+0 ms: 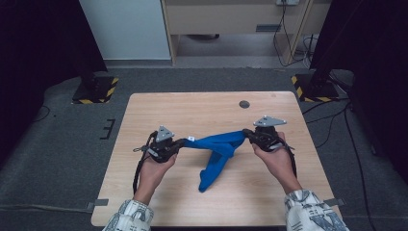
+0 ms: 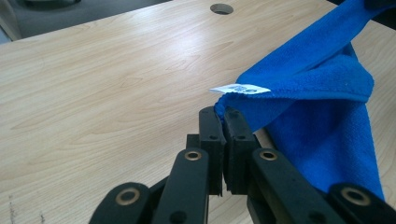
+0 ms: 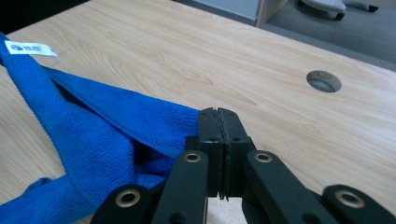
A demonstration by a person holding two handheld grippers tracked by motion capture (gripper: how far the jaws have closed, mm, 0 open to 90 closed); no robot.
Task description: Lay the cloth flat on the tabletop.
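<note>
High view: a blue microfibre cloth (image 1: 219, 149) hangs stretched above the light wooden table (image 1: 192, 110), its corners pinched in the closed jaws of the left gripper (image 1: 183, 142) and right gripper (image 1: 246, 133).

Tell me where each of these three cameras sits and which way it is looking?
High view: above the person's side, looking forward and down on the light wooden table; forearms, hands and left gripper and right gripper show.
Left gripper view: rides the left gripper, looking along its shut jaws at the blue terry cloth.
Right gripper view: rides the right gripper, jaws pinching the cloth's edge.
Shared: cloth, its white label and the table's round hole.
</note>
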